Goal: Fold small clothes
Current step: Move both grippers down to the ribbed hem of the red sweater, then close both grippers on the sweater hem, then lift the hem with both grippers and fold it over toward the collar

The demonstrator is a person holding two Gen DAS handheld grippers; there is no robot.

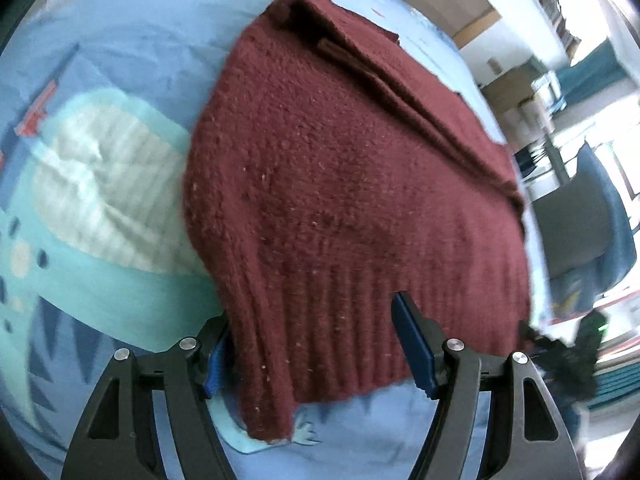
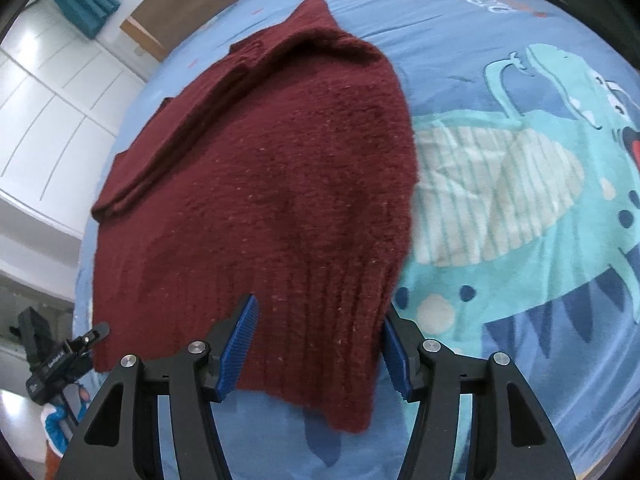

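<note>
While the maroon knitted sweater lies on the blue dinosaur-print bedsheet, both tools stand at its ribbed hem. The left gripper has its jaws spread wide, the hem passing between the blue pads with no pinch visible; the right gripper is likewise released, its pads straddling the hem's corner. One side of the garment already appears doubled over along a lengthwise ridge, which suggests a partial fold. The paired placement at the hem is probably meant to let both corners be gripped and carried toward the collar evenly. The hem's near corner seems slightly raised.
</note>
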